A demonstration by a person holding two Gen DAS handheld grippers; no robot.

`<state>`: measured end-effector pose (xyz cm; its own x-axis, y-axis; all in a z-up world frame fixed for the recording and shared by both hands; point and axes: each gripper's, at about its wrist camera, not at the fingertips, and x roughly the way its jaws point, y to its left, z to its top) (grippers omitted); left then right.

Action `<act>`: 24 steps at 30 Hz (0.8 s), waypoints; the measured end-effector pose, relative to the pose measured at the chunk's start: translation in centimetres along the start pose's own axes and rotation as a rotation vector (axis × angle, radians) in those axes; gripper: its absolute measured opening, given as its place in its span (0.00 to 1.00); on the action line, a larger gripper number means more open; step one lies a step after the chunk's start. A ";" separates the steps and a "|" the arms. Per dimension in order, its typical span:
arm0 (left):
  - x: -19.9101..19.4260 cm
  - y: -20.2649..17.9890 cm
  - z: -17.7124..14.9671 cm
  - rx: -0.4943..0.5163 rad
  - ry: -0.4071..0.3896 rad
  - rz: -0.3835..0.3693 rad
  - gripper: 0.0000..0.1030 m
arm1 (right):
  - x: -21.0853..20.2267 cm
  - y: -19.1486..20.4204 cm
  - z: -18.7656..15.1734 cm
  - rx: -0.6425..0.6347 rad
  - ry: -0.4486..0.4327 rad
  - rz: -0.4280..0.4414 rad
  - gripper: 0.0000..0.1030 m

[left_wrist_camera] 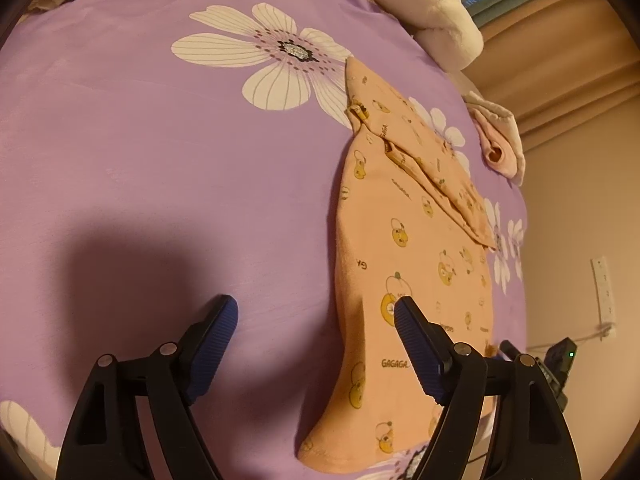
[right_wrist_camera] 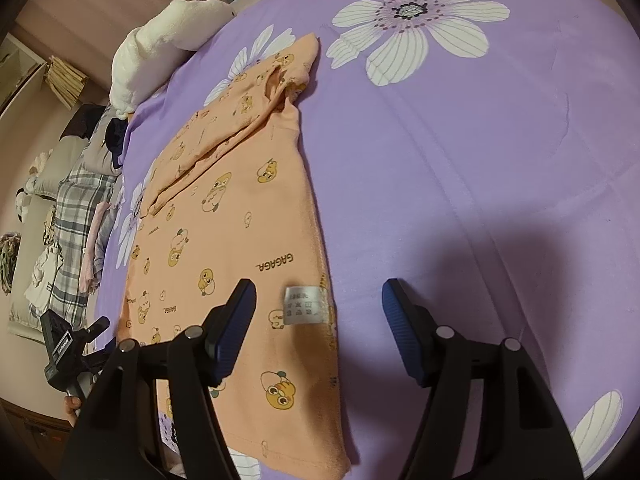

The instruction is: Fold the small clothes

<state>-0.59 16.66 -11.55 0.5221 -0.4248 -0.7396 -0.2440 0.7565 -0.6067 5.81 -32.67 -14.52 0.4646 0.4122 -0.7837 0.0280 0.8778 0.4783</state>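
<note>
- The left gripper [left_wrist_camera: 316,322] has black plastic arms tipped with ribbed blue pads; its jaws stand wide apart, gripping nothing, one pad over bare sheet and the other over the garment's long edge.
- The right gripper [right_wrist_camera: 318,306] is built the same, its jaws also spread and empty, straddling the other long edge beside the white care label [right_wrist_camera: 303,306].
- The small shirt [left_wrist_camera: 416,248] is soft peach knit printed with yellow cartoon ducklings and the word GAGAGA; it lies flat on the bed as a long narrow panel, one sleeve folded across its upper part.
- The bed sheet [left_wrist_camera: 160,160] beneath is smooth lilac cloth with large white striped-petal flowers and faint creases.
- Beyond the shirt's far end, a fluffy white plush blanket [left_wrist_camera: 432,12] sits bunched at the bed's edge.
- A rolled pink garment [left_wrist_camera: 500,148] lies near that edge, apart from the shirt.
- Off the bed, plaid checked fabric [right_wrist_camera: 76,220] lies heaped with other clothes.
</note>
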 end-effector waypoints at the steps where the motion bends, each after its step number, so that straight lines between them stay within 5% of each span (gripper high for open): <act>1: 0.1 -0.1 0.0 0.004 0.002 0.001 0.77 | 0.1 0.1 0.0 -0.006 0.002 0.005 0.64; 24: 2.8 -2.4 1.5 0.043 0.052 -0.053 0.87 | 2.5 3.3 -0.3 -0.097 0.040 0.059 0.65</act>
<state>2.72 14.43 -11.75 0.4901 -0.4890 -0.7216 -0.1815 0.7525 -0.6331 6.84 -28.63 -15.03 0.4268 0.4720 -0.7714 -0.0850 0.8701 0.4854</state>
